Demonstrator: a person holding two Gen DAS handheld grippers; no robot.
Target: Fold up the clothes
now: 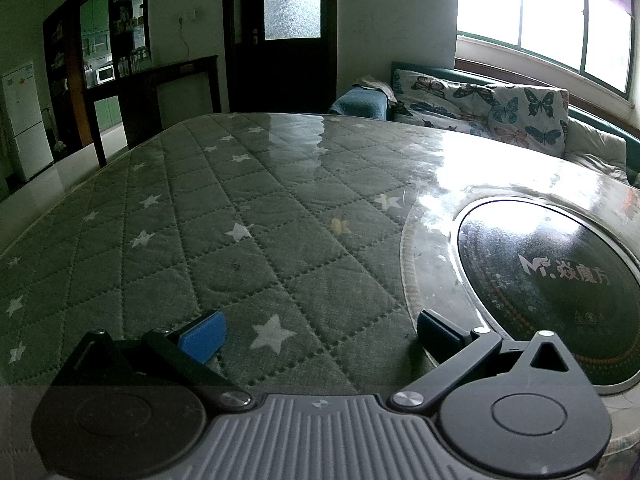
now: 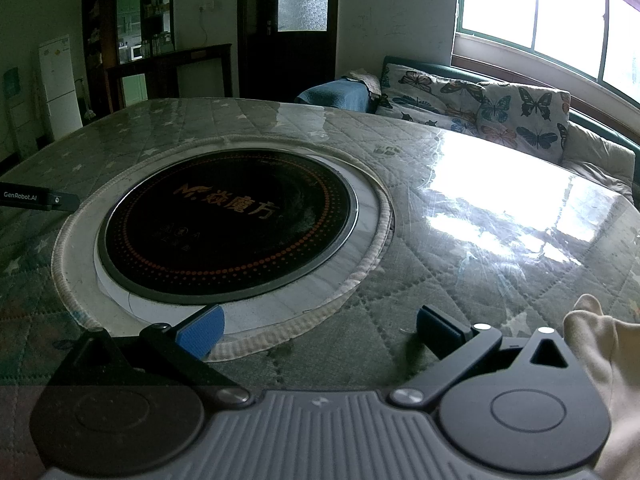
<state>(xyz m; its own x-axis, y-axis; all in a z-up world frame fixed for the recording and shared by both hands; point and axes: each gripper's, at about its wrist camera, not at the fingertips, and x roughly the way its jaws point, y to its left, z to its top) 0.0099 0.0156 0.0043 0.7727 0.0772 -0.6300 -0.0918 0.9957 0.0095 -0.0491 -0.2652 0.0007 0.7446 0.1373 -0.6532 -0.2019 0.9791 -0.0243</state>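
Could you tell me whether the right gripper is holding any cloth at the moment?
No, the right gripper is open and empty, with the cream cloth lying beside it.

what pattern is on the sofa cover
Butterflies on white; the sofa cover shows best in the left wrist view.

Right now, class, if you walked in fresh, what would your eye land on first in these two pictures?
First, the round black hotplate set into the middle of the quilted, star-patterned table cover. Next, the bright window at upper right, glaring off the table, with butterfly cushions below it. Both grippers, left and right, are open and empty.
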